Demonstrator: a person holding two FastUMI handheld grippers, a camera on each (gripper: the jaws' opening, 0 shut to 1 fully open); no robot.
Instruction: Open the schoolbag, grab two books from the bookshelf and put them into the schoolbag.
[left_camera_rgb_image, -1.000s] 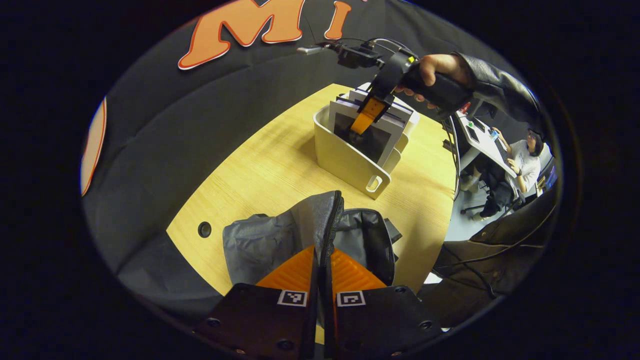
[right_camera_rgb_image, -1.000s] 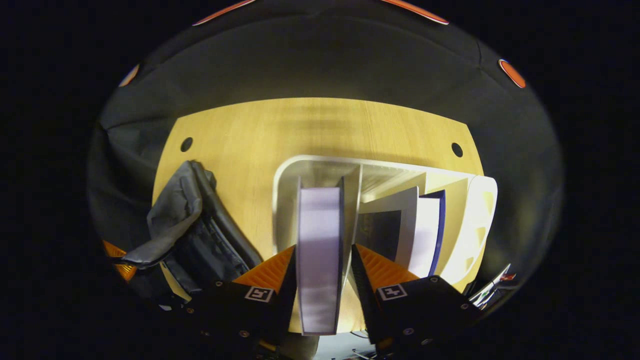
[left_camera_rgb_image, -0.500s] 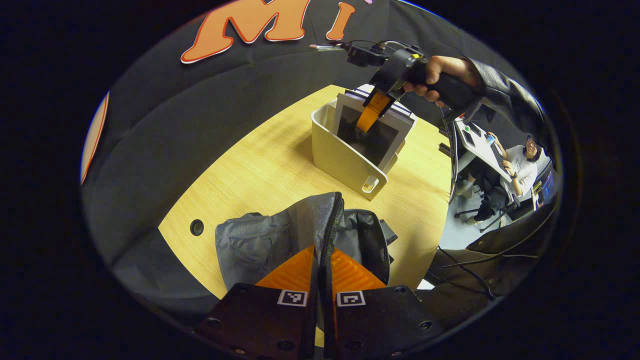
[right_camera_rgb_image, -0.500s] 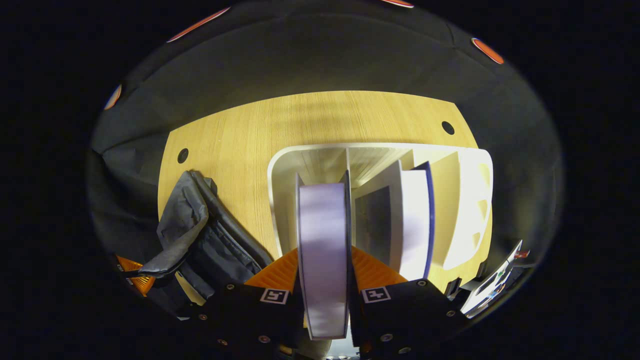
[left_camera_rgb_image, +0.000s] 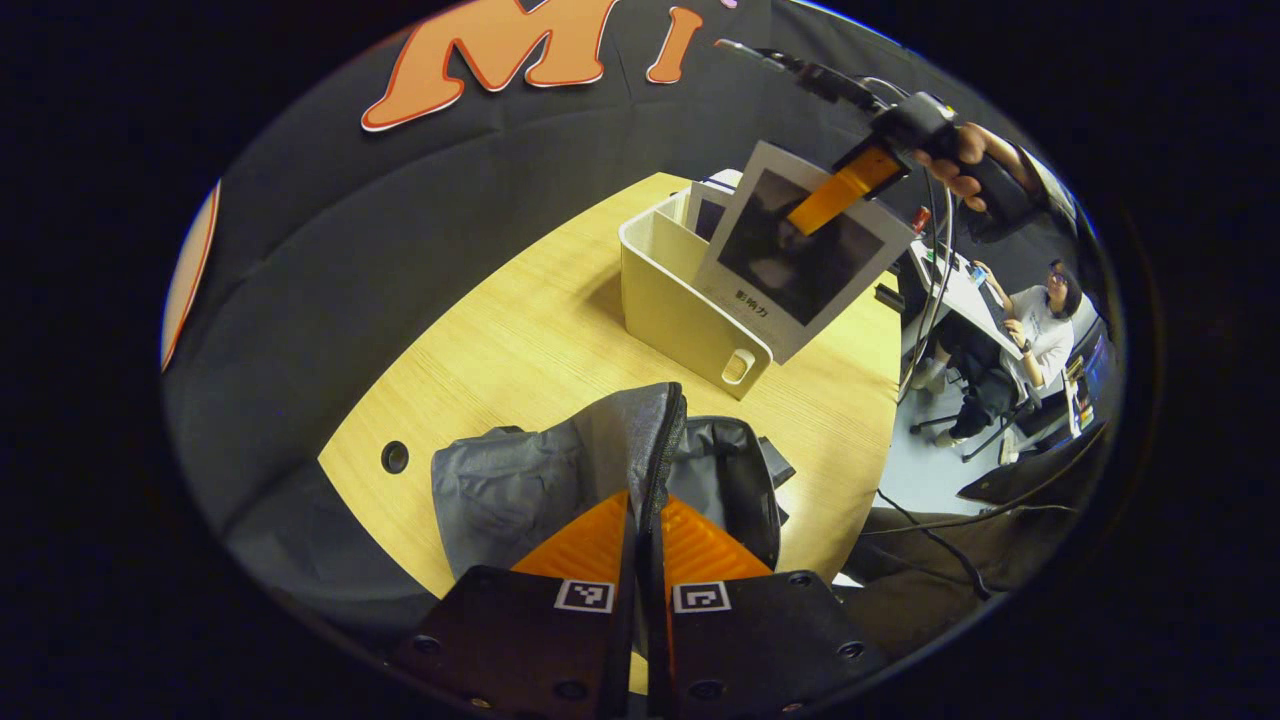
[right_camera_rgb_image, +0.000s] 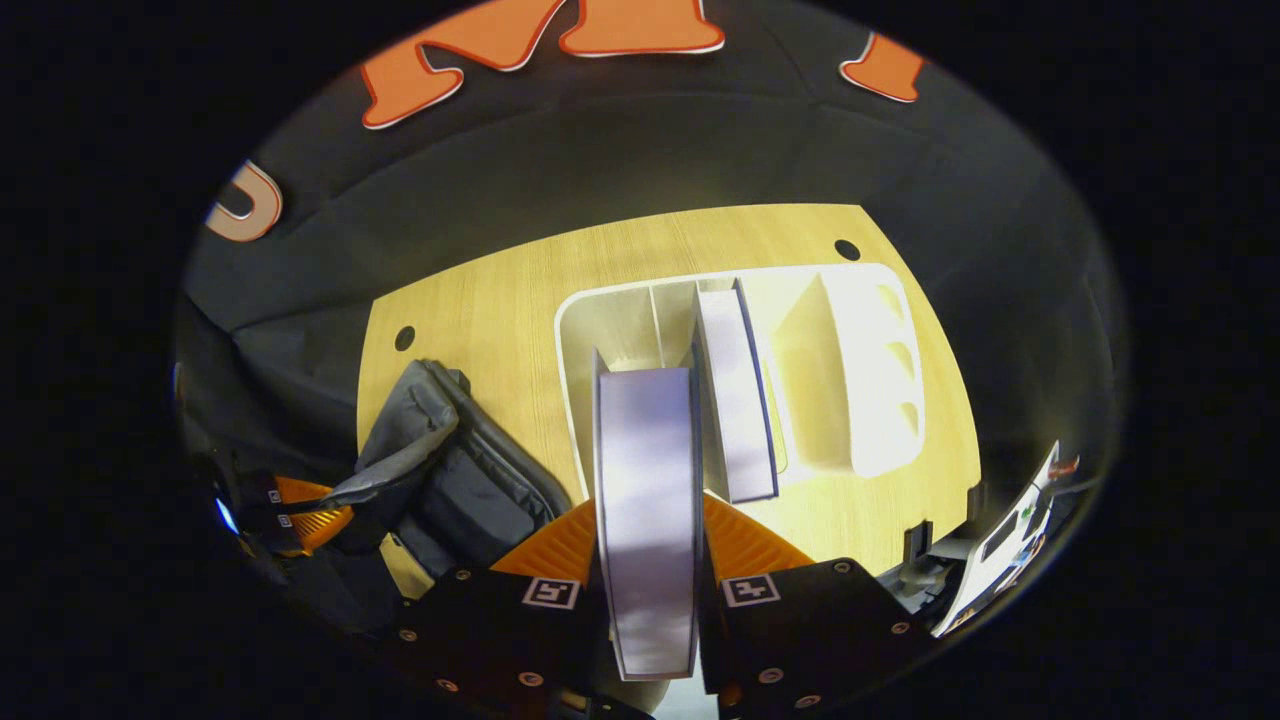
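Note:
The grey schoolbag lies open on the wooden table. My left gripper is shut on the raised zipper edge of its flap. Beyond it stands the cream bookshelf. A white book with a dark cover hangs tilted above the shelf, clear of its slot, with my right gripper shut on its top edge. In the right gripper view the same book stands edge-on between my right gripper. A second book stays in the bookshelf; the schoolbag lies left of it.
Round cable holes mark the table near its corners. A person sits at a desk beyond the table's right edge. Cables and a dark sleeve hang at the near right. Bare wood lies between bag and shelf.
My right gripper has lifted the book up and out of the bookshelf, now held above it. My left gripper still holds the bag flap in the same place.

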